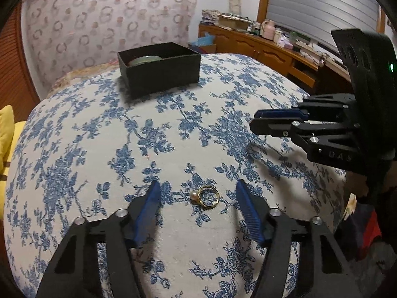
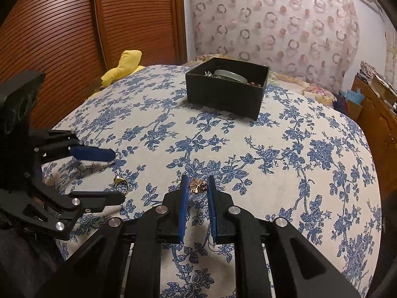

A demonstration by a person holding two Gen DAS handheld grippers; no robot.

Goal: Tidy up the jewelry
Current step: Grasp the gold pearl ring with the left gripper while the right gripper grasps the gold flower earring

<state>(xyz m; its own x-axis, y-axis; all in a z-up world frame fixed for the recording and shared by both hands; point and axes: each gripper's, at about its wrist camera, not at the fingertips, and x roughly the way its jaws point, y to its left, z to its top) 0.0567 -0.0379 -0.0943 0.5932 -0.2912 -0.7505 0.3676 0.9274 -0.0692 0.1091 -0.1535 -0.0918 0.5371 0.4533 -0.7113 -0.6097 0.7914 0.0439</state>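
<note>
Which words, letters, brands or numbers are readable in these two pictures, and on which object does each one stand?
"DAS": raised letters, faint and possibly incomplete, on the black plastic body of the right gripper, seen in the left wrist view.
Stacked papers and small bottles on the wooden sideboard: any print is too small and blurred to read.
Nothing else carries text.

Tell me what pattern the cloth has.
Blue flowers on off-white cloth, clearest in the right wrist view.
</note>
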